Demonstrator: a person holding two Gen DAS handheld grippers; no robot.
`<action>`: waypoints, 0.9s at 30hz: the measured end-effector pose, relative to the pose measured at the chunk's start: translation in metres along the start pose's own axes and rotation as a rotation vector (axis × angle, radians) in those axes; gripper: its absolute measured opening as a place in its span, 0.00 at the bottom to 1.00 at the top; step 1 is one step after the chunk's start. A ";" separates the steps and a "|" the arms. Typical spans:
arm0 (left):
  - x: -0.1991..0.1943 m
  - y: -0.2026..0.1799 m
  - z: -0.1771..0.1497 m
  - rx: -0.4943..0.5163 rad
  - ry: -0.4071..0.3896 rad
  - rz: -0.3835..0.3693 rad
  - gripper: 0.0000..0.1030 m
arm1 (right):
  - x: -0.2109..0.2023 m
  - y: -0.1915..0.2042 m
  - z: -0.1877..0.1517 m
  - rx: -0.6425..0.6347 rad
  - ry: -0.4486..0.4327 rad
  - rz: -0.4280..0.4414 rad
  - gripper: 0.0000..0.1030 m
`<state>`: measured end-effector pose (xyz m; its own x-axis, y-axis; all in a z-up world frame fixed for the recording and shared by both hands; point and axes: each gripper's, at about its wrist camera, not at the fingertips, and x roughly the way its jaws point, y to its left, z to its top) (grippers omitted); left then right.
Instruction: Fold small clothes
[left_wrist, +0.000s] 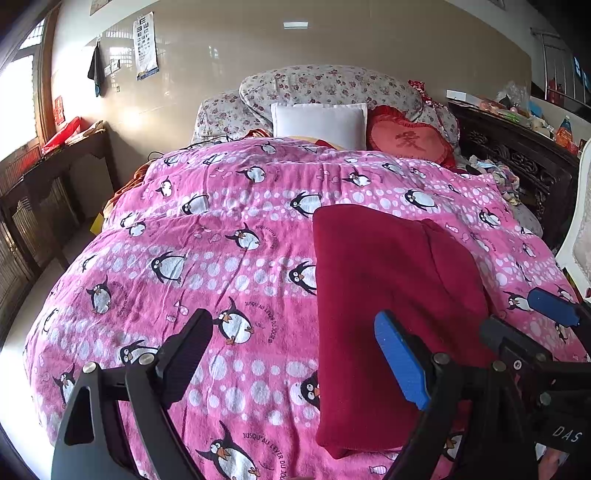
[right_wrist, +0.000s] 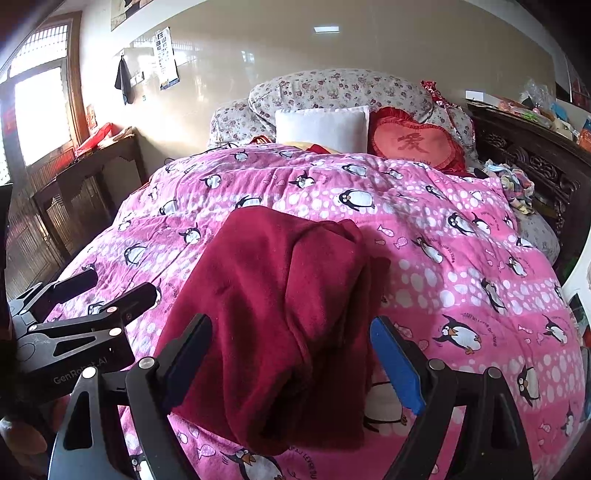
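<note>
A dark red garment (right_wrist: 280, 317) lies partly folded on the pink penguin blanket (right_wrist: 461, 266), as the left gripper (left_wrist: 295, 358) and right gripper (right_wrist: 291, 362) hover above it, jaws wide and empty. Pinching matching corners should keep the next fold square.
</note>
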<state>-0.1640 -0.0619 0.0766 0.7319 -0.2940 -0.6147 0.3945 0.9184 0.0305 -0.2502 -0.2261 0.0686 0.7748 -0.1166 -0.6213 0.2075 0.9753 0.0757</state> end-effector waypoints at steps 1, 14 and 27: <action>0.000 0.001 0.000 0.000 0.000 0.001 0.86 | 0.000 0.000 0.000 -0.001 0.000 0.001 0.88; 0.002 0.002 0.000 -0.001 0.004 -0.001 0.86 | 0.003 0.000 0.001 0.000 0.010 0.001 0.88; 0.011 0.004 0.000 -0.026 0.017 -0.016 0.86 | 0.005 -0.006 -0.005 0.006 0.023 0.001 0.88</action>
